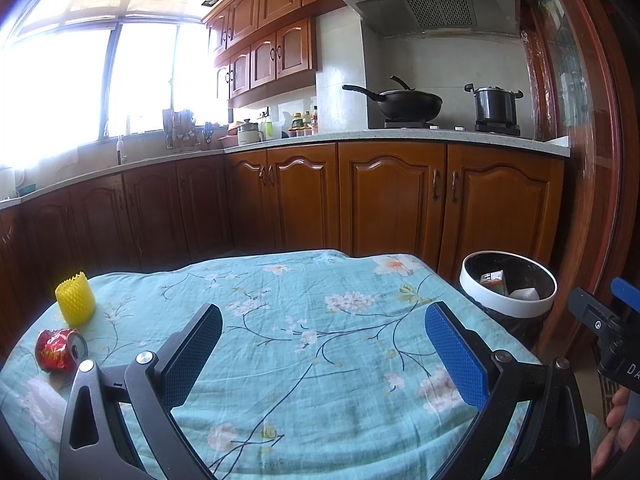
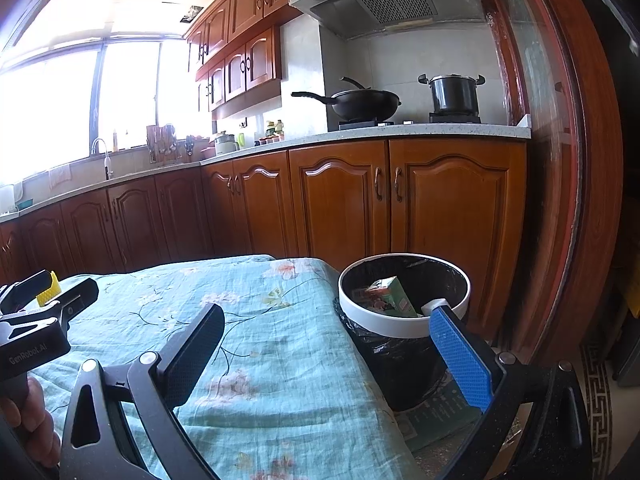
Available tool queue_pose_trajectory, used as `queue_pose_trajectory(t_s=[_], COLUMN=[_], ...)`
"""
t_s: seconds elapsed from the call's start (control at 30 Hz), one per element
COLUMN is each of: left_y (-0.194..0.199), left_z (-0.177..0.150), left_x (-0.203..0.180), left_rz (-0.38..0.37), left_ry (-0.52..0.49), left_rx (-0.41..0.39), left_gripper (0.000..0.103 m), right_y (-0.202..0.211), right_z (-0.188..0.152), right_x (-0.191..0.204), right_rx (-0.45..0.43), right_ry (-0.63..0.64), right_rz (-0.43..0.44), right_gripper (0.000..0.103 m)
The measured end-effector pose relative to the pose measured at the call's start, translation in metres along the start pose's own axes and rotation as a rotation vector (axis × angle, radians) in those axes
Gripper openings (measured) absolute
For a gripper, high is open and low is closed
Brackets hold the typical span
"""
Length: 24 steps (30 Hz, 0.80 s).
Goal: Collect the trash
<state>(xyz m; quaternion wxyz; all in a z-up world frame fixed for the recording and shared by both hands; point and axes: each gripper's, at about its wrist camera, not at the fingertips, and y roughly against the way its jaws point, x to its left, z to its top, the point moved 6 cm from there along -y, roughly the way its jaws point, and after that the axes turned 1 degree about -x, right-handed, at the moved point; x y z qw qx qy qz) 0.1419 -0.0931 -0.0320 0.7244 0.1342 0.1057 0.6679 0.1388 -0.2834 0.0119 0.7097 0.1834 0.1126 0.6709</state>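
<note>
A crushed red can (image 1: 60,350) lies at the table's left edge, with a yellow foam net sleeve (image 1: 75,298) behind it and white crumpled plastic (image 1: 42,404) in front of it. My left gripper (image 1: 324,344) is open and empty over the middle of the floral tablecloth (image 1: 304,320). A white-rimmed bin with a black liner (image 2: 404,320) stands off the table's right side and holds a green carton (image 2: 394,296). My right gripper (image 2: 328,348) is open and empty, straddling the table's right edge beside the bin. The bin also shows in the left wrist view (image 1: 508,292).
Wooden kitchen cabinets (image 1: 392,196) and a counter run behind the table. A wok (image 1: 404,102) and a pot (image 1: 496,104) sit on the stove. A wooden door frame (image 2: 560,184) stands right of the bin. The other gripper (image 2: 36,320) shows at the left in the right wrist view.
</note>
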Motion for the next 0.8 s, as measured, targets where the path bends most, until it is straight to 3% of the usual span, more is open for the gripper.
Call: queue_pose_trajectory(t_s=[0.8], left_y=[-0.0091], left_z=[-0.0019], left_x=[0.0060], left_rz=[-0.023], left_ry=[-0.017], left_rx=[0.025], left_gripper=[0.102], right_y=[-0.0046], right_z=[-0.0035], right_x=[-0.0044], right_rx=[0.017], right_ry=[-0.025], right_rz=[0.003], right_gripper=[0.103])
